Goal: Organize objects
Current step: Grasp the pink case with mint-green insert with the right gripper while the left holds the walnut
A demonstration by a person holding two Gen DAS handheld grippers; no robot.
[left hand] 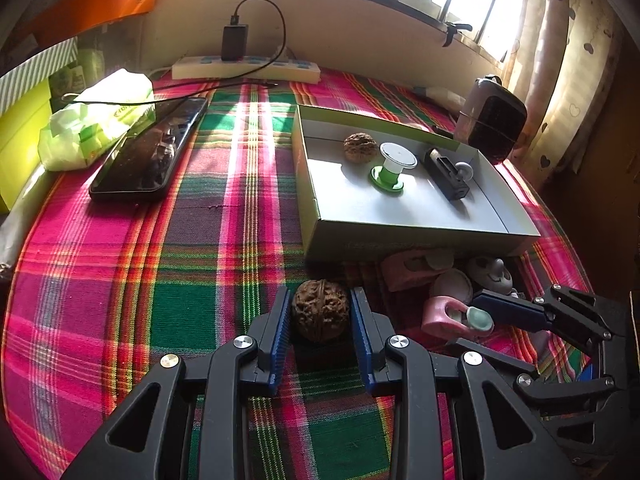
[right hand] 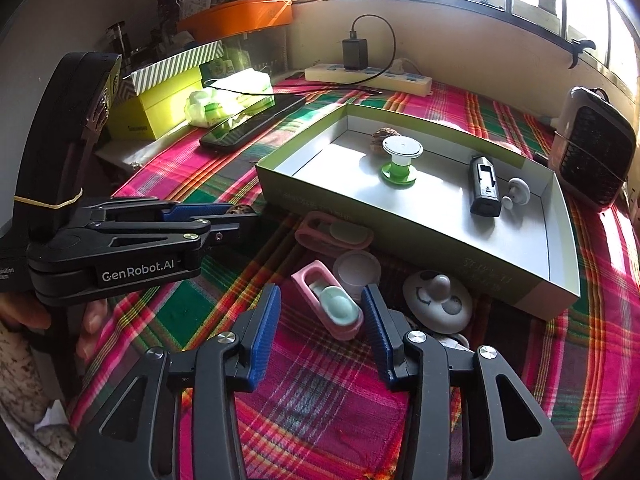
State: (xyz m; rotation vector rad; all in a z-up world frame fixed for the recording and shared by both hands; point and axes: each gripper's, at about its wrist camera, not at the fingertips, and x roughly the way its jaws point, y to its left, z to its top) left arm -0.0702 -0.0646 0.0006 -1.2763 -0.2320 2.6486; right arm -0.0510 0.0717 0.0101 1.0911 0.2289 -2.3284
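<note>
Left gripper (left hand: 320, 316): closed on a walnut (left hand: 320, 311), blue pads against both its sides, low over the plaid cloth (left hand: 120, 280).

Right gripper (right hand: 320, 312): jaws apart, either side of a pink clip with mint button (right hand: 334, 308); right pad close beside its mint end, left pad clear of it; not gripping.

Shallow white box (left hand: 420, 236): on cloth at 1 o'clock from left gripper. Contents: second walnut (left hand: 360, 147) at far side; green-and-white spool (left hand: 390, 166) upright near middle; black cartridge (left hand: 446, 176) at 3 o'clock of spool; small white knob (left hand: 464, 170) touching cartridge.

Loose on cloth, in front of box: long pink clip (right hand: 336, 236), round white cap (right hand: 356, 270), white smiley disc (right hand: 436, 300), all near pink clip.

Phone (left hand: 150, 152): at 10 o'clock from left gripper, well apart.

Power strip (left hand: 246, 70): at 12 o'clock, against wall.
</note>
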